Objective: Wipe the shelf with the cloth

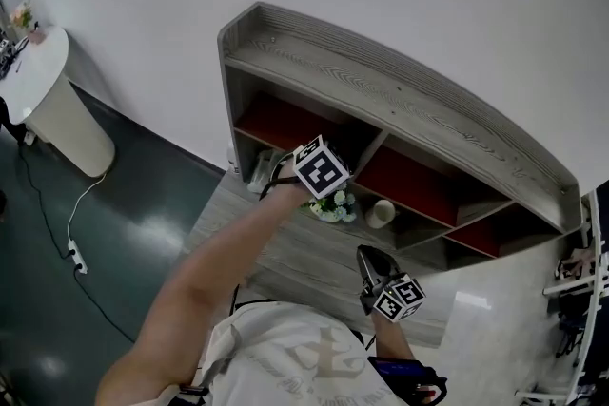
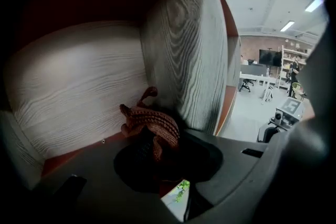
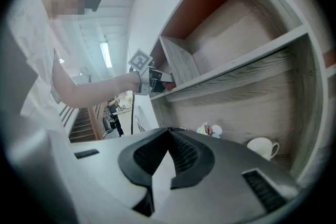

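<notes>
The left gripper point(image 2: 155, 147) has its jaws pinched on a rust-brown knitted cloth point(image 2: 152, 123), which bunches up out of the jaw tips in the lower centre of the left gripper view. Directly beyond the cloth is an inside corner of the shelf point(image 1: 400, 100), where a pale wood-grain board point(image 2: 79, 97) filling the left of that view meets a darker upright panel point(image 2: 191, 44) at its centre. The cloth looks pressed to that corner or just short of it; I cannot tell whether it touches. In the head view this gripper reaches into the leftmost red-backed compartment, at the centre left of the frame, and the shelf's long axis runs from there toward the lower right. A wiping stroke would therefore probably have to run out of the corner along the pale board. The right gripper point(image 3: 168, 136) has its jaws pressed together on nothing. It hangs low in the head view, well apart from the cloth, in front of the lower ledge with a white mug point(image 1: 382, 213) and a small bunch of flowers point(image 1: 331, 206).
</notes>
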`<control>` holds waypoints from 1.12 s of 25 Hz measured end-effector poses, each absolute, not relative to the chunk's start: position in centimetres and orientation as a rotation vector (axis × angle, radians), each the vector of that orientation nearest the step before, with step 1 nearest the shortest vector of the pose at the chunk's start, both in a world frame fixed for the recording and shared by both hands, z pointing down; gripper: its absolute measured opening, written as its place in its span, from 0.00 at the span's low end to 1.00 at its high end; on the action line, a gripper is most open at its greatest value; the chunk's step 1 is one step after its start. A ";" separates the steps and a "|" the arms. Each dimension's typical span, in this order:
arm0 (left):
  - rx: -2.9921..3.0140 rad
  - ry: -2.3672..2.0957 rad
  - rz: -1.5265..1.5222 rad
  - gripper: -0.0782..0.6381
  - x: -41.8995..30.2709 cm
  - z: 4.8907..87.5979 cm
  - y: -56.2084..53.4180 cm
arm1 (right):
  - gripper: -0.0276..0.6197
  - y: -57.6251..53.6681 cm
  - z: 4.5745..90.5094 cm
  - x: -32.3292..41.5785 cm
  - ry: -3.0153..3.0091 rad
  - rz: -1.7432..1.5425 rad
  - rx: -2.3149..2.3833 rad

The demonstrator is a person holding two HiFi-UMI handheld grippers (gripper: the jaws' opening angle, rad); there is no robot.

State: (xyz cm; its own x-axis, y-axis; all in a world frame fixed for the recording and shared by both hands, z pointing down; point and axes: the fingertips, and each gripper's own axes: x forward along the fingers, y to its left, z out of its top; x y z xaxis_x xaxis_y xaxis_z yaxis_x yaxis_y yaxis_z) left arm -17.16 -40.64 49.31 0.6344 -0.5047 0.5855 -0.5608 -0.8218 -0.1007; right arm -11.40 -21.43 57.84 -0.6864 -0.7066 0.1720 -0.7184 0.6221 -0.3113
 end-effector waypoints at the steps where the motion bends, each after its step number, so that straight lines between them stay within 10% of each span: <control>1: 2.743 -0.908 0.946 0.24 -17.3 49.4 -40.8 | 0.05 -21.4 58.0 -11.4 -2.797 0.565 1.232; 28: 2.351 -1.444 0.845 0.24 -34.2 49.5 -48.2 | 0.05 -22.4 58.7 -12.5 -2.816 0.600 1.186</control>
State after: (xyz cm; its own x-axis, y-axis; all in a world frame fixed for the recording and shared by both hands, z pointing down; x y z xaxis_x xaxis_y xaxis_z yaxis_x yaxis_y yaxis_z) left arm -34.16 -48.18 49.53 0.3386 -0.7277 0.5965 -0.8763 -0.4748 -0.0818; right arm -12.53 -22.36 58.71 -0.7095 -0.6835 0.1719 -0.6942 0.6356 -0.3379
